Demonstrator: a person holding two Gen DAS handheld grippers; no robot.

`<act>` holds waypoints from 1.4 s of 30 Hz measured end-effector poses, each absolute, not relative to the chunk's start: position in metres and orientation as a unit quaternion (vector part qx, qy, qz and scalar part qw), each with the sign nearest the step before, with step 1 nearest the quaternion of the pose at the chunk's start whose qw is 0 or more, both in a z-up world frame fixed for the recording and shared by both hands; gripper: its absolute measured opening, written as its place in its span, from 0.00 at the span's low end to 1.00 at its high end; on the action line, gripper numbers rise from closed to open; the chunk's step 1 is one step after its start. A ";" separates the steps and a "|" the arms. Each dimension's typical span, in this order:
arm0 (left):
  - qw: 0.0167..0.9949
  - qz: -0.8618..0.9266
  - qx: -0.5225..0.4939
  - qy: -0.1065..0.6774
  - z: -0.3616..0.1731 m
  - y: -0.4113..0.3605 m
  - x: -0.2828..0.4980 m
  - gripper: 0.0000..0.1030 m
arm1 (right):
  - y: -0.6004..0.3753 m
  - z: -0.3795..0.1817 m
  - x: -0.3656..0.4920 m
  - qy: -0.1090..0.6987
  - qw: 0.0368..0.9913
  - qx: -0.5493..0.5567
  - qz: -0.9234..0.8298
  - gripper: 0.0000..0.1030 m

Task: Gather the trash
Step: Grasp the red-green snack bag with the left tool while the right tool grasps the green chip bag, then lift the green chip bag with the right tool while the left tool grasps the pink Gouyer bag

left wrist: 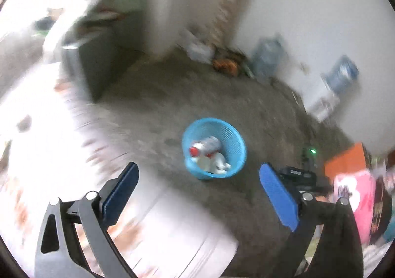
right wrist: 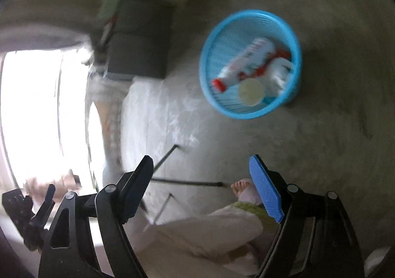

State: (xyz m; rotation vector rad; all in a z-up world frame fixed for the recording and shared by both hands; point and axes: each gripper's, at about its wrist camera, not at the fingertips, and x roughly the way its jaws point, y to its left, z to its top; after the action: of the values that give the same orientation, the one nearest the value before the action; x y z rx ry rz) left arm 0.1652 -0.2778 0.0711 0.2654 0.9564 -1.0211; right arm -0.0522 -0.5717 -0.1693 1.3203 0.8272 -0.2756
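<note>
Blue basket [right wrist: 250, 115] of bottle [right wrist: 246, 65] and trash on bare floor, both hand-held grippers [left wrist: 197, 174] [right wrist: 200, 169] released, empty.

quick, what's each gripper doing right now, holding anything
left gripper: open wide, nothing between the fingers.
right gripper: open, nothing held.

No text can be read; the bottle [right wrist: 246, 63] label is blurred
</note>
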 end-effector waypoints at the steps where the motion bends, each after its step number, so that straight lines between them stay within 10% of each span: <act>1: 0.778 -0.444 0.099 0.433 0.079 -0.240 0.168 0.94 | -0.562 -0.156 -0.045 0.379 0.718 0.574 -0.106 0.76; 14: 0.876 -0.143 -0.166 0.431 0.040 0.094 0.101 0.94 | -0.364 -0.076 0.072 0.487 0.753 0.402 0.186 0.77; 27: 0.831 -0.189 -0.186 0.489 -0.040 0.097 0.079 0.43 | -0.229 -0.102 0.135 0.568 0.676 0.375 0.282 0.54; 42: 0.827 -0.214 -0.161 0.494 -0.063 0.109 0.092 0.31 | -0.226 -0.092 0.133 0.572 0.668 0.397 0.262 0.49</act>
State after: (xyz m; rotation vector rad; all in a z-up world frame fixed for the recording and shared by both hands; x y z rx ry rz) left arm 0.0922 0.1093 -0.0634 -0.3424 1.0484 -0.4545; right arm 0.1330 -0.2262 -0.0919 0.8953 1.2898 0.5904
